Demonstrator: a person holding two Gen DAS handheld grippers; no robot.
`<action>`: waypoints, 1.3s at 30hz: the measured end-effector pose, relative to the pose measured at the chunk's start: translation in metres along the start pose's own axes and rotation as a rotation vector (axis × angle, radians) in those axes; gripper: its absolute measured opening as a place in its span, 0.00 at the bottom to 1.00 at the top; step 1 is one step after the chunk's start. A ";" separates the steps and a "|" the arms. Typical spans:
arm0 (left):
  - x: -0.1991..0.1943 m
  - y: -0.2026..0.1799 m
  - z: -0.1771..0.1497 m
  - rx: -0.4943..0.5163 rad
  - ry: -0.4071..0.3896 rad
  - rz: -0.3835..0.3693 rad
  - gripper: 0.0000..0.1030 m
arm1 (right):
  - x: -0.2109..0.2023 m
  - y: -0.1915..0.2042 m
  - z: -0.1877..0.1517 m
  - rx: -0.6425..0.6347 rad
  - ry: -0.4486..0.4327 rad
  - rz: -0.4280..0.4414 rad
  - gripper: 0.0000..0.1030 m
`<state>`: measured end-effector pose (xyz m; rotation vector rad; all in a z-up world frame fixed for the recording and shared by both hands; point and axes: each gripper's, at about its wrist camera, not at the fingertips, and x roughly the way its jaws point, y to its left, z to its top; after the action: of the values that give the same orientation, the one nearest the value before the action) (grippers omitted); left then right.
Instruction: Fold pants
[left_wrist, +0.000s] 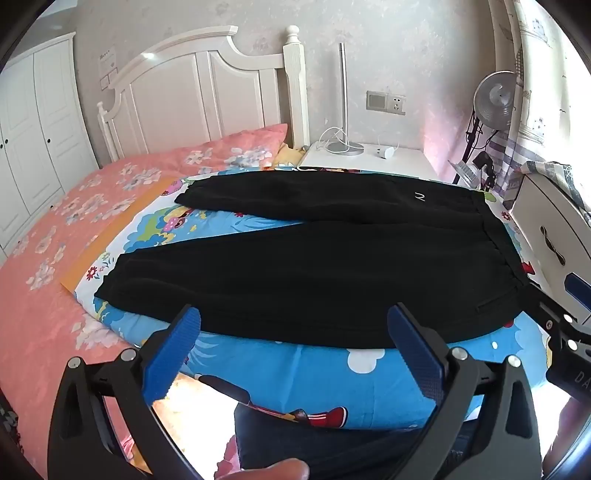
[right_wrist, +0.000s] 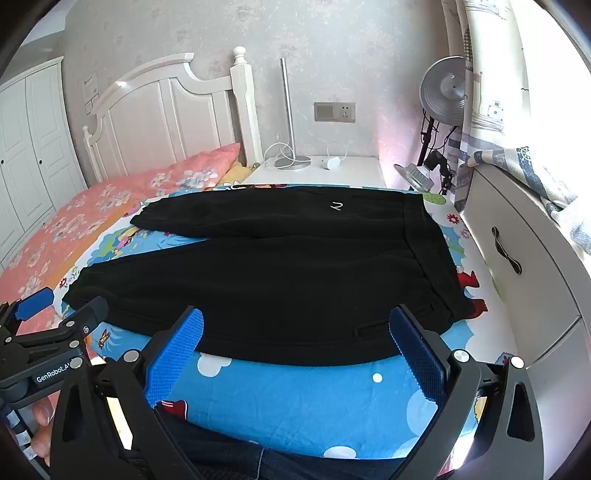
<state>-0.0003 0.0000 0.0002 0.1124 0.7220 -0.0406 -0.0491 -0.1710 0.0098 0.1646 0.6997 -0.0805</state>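
Both grippers tilt downward over the near edge of the bed, side by side. The left gripper (left_wrist: 293, 354) has its jaws spread wide and released, with nothing between the blue pads (left_wrist: 173, 354). The right gripper (right_wrist: 295, 356) is likewise wide apart and empty; its pads (right_wrist: 175, 360) hover above the blanket. In the right wrist view the left gripper appears at the lower left, with a fingertip of the hand holding it just visible beneath it.

The pants (left_wrist: 314, 266), black, lie flat on a cartoon blanket (left_wrist: 314, 373) spread over the bed, just beyond the fingertips of both grippers and not touching them. The near leg's lower edge lies directly ahead of the jaws.

The long axis of the pants runs crosswise to the grippers: the waistband (right_wrist: 424, 240) lies at the right, toward the drawer unit (right_wrist: 517, 266), and the two leg cuffs point left, toward the pink sheet (left_wrist: 55, 229). The legs are splayed apart, leaving a wedge of blanket between them, and the far leg lies nearer the headboard (left_wrist: 207, 92). A small white logo (right_wrist: 336, 206) marks the far leg close to the waistband.
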 end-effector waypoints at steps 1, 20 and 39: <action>0.000 0.000 0.000 0.001 -0.007 0.003 0.98 | 0.000 0.000 0.000 -0.001 -0.003 0.000 0.95; 0.001 0.000 -0.003 -0.007 0.010 -0.007 0.98 | -0.001 0.000 0.001 -0.005 -0.010 -0.003 0.95; 0.000 -0.001 -0.002 -0.009 0.008 -0.009 0.98 | -0.002 -0.001 0.002 -0.005 -0.011 -0.002 0.95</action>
<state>-0.0019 -0.0008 -0.0018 0.1009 0.7306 -0.0457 -0.0492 -0.1720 0.0124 0.1581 0.6889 -0.0816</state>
